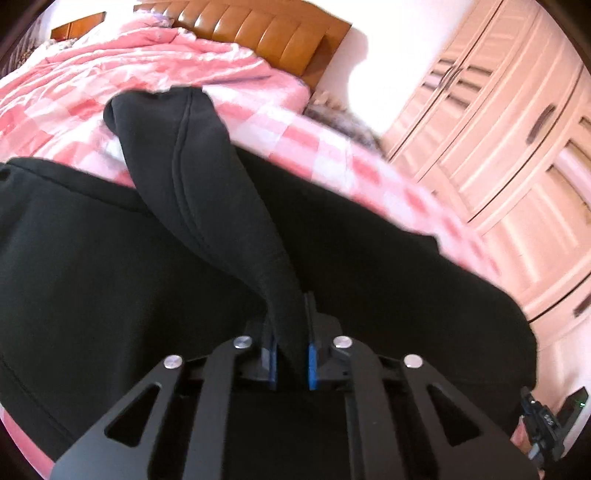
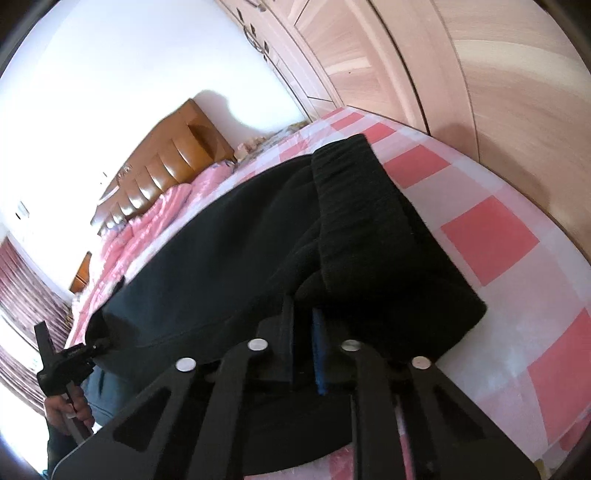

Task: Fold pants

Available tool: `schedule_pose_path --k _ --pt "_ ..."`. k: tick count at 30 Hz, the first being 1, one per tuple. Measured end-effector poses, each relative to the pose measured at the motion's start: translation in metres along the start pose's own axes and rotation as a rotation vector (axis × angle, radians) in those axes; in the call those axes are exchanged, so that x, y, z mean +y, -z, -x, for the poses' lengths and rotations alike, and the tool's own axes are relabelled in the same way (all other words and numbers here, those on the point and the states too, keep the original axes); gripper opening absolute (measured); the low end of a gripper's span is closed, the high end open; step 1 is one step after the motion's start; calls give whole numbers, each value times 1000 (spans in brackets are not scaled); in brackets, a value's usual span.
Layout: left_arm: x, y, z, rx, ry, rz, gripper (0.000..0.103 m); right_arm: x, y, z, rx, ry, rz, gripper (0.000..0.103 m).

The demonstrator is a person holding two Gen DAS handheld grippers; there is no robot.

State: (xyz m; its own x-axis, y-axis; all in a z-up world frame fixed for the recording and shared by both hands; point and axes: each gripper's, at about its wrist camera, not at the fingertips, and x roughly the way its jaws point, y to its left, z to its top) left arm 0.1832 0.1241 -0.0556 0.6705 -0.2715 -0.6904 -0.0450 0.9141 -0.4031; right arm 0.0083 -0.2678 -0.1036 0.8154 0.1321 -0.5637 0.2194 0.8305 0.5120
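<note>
My left gripper (image 1: 291, 354) and right gripper (image 2: 304, 350) both pinch the black fleece pants (image 1: 110, 258); folding has barely begun.

pants (image 1: 110, 258) are matte black fleecy cloth with a ribbed waistband (image 2: 362, 221), checked bedsheet (image 2: 491, 229) is smooth cotton-looking, headboard (image 1: 266, 33) is glossy padded leather-ish, wardrobe (image 1: 498, 129) is satin wood

Wardrobe (image 2: 480, 92) crowds bed (image 2: 491, 236) — right.
</note>
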Motion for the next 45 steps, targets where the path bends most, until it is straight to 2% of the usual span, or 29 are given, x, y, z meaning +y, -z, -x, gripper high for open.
schedule_pose_path --k 3,6,10,13,17,19,21,26,29,33,37,39,40,41,42,44,45 --pt "-14 -3 32 -71 15 -66 10 5 -5 12 -30 -20 34 11" --pt "-35 -4 81 -161 35 -147 10 15 -14 31 -69 -51 73 11" --pt "-47 9 124 -222 30 -214 10 23 -17 55 -82 -76 122 11" --pt "-44 36 126 -193 -2 -254 10 14 -4 55 -43 -54 139 11" --pt "-27 72 88 -64 -50 -262 10 -15 21 35 42 -3 99 11" --pt "-19 84 74 -36 -77 -259 10 -23 27 33 48 -5 79 11" --pt "-14 86 70 -23 -71 -244 10 -18 24 37 37 -9 85 11" --pt "-19 83 93 -78 -49 -265 10 -10 17 54 -1 -23 118 11" --pt "-19 90 91 -57 -52 -271 10 -21 22 50 17 3 90 11" --pt "-7 101 71 15 -62 -251 10 -30 31 47 34 16 68 11" --pt "-8 101 68 19 -67 -259 11 -23 26 52 25 20 89 12" --pt "-11 102 65 36 -88 -294 17 -19 25 50 44 28 120 12" --pt "-12 102 64 38 -104 -307 35 -19 25 48 57 31 123 13" --pt "-11 103 65 40 -113 -308 67 -18 26 47 72 42 126 13" --pt "-10 104 68 32 -105 -301 77 -17 27 47 72 44 127 13" --pt "-10 105 78 -9 -107 -289 80 -13 31 51 74 41 130 13" --pt "-11 106 86 -53 -138 -281 80 -11 34 53 79 33 134 13"
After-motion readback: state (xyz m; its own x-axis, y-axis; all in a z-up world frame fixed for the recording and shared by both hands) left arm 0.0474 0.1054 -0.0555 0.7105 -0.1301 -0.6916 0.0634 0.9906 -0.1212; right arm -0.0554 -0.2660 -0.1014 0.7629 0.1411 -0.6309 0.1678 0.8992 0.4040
